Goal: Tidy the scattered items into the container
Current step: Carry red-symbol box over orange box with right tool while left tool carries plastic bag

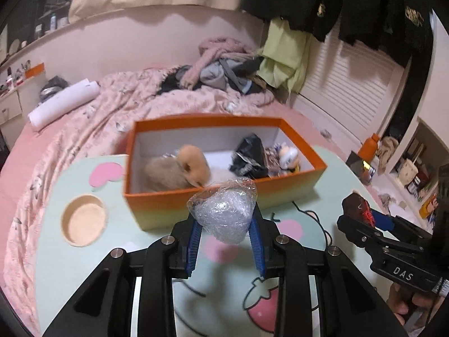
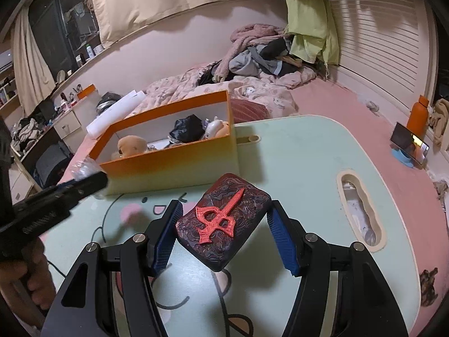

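Observation:
My left gripper is shut on a clear plastic bag of silvery shreds, held just above the table in front of the orange box. Inside the box lie a tan plush toy, a black pouch and a small figure. My right gripper is shut on a dark slab with a red emblem, tilted above the mint table, to the right of the orange box. Each gripper shows in the other's view: the right gripper and the left gripper.
The table has a round cup recess at the left and a long slot at the right. It rests on a pink bed with a clothes pile behind. A phone on a stand and an orange bottle stand far right.

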Motion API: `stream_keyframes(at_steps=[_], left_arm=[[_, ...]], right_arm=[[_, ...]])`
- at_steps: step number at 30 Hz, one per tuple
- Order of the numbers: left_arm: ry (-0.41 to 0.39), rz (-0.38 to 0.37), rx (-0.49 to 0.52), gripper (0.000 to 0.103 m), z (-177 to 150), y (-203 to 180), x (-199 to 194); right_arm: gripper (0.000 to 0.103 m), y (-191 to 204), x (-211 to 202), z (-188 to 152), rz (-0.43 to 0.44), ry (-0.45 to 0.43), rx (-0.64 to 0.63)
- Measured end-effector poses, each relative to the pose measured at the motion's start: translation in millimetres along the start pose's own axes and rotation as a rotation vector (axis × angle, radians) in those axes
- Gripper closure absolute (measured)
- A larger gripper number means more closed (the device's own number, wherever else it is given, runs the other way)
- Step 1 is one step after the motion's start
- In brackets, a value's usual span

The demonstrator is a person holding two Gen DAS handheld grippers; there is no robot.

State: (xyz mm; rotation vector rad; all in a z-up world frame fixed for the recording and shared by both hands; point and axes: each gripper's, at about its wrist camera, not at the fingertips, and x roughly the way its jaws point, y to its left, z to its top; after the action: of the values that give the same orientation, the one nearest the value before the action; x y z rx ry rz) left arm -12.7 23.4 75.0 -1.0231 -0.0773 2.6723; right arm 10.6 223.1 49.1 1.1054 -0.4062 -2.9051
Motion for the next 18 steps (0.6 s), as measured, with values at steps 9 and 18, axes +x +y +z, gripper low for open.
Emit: stream_keyframes(at_steps=[9, 18], left_arm=[[-0.007, 0.014, -0.035, 0.073, 32.6, 25.8, -6.2], [0.038, 0.008, -0.027, 0.073, 81.1, 30.8, 26.7]], right_arm=[[0.040, 22.5, 1.0, 38.6, 0.050, -0.028, -0.071], [0.040, 65.3, 51.2, 96.5, 0.055, 0.001, -0.136]])
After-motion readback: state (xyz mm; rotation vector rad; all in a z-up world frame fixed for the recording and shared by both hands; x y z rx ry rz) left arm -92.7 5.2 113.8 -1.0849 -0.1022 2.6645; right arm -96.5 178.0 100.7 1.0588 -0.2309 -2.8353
